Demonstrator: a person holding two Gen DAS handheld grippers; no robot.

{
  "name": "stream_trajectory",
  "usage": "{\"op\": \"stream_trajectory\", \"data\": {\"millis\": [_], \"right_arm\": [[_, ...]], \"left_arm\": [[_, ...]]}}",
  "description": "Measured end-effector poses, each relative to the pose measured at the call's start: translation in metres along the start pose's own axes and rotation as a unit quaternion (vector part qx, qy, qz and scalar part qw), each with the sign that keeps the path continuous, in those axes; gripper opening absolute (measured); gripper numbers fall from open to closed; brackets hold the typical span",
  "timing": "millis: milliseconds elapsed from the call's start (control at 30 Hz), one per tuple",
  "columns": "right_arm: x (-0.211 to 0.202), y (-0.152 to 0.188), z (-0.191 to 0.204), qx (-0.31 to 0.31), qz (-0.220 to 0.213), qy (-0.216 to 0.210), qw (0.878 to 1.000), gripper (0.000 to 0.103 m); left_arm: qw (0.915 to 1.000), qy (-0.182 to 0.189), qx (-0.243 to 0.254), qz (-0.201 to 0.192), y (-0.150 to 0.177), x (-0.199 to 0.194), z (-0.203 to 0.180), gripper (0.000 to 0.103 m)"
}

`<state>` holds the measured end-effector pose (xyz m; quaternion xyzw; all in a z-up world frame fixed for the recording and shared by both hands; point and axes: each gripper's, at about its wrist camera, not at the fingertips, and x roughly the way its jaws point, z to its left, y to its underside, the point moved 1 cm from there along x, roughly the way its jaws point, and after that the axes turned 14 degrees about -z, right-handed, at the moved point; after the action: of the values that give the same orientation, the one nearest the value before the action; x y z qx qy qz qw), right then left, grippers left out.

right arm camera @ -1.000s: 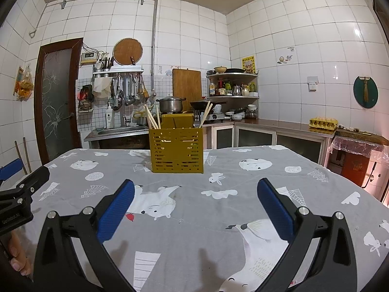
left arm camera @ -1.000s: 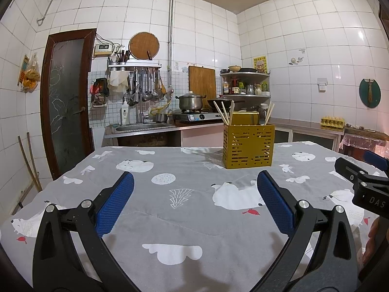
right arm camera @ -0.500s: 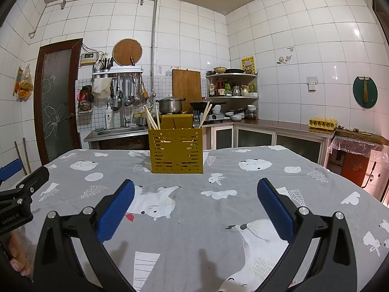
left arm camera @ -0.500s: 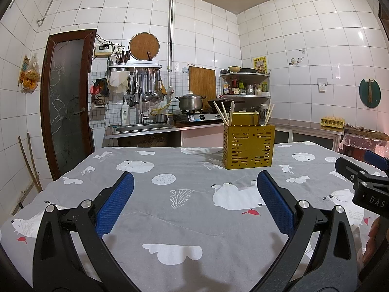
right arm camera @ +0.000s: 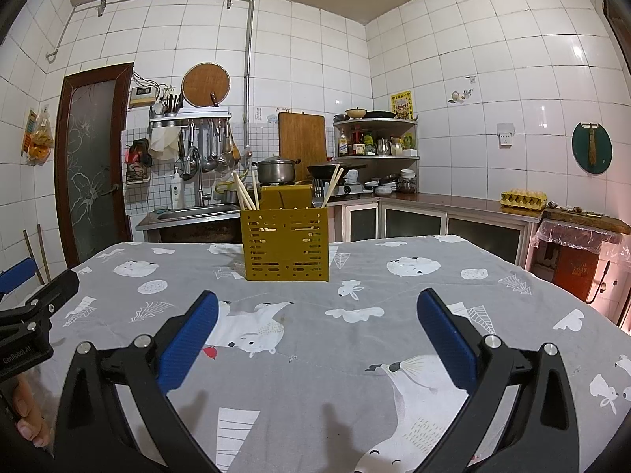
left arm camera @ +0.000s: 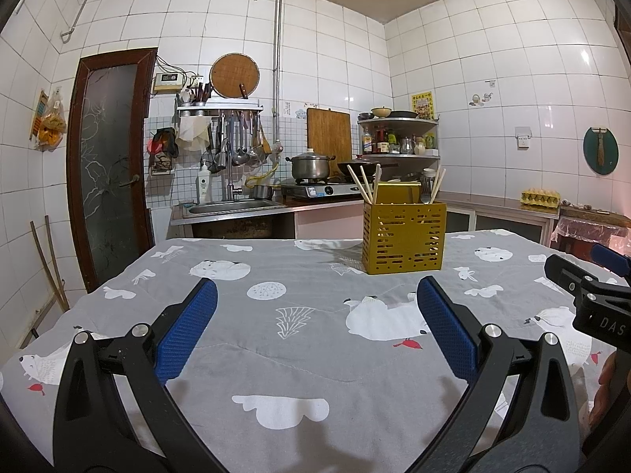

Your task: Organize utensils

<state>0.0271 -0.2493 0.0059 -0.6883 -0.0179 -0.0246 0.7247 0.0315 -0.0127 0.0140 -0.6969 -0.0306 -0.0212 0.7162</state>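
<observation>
I'm holding both grippers low over the table point(left arm camera: 299, 358), side by side, pointing at the caddy point(left arm camera: 404, 236) so both cameras are keeping it in frame. Left gripper point(left arm camera: 315, 327) is spread wide, nothing between the pads; right gripper point(right arm camera: 317, 331) is the same, wide and gripping nothing. From the left view the caddy is sitting at 1 o'clock, well apart; from the right view it's at 12 o'clock, slightly left, also well apart. It's standing upright on the cloth, slotted yellow walls, with chopsticks point(right arm camera: 245, 197) leaning out toward 11 o'clock on one side and another pair point(right arm camera: 331, 189) leaning toward 1 o'clock on the other. They're tilting because the compartments are loose around them. Fork tines point(right arm camera: 318, 191) look to be poking up at the back, too small to be sure. No loose utensils are showing on the cloth, so I'm judging the work is sorting what's inside the caddy. I'm keeping both wide apart since either side may need to reach in first. The other gripper is showing at 3 o'clock in the left view and 9 o'clock in the right.
</observation>
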Motion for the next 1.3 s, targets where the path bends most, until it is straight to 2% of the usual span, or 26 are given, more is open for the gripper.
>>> {"op": "stream_trajectory", "data": {"millis": [1300], "right_arm": [[-0.0003,0.0016,0.0005,0.0,-0.001,0.0,1.0,0.099]], "left_arm": [[1.0,0.0,0.001,-0.005,-0.0055,0.0014,0.0022,0.098]]}}
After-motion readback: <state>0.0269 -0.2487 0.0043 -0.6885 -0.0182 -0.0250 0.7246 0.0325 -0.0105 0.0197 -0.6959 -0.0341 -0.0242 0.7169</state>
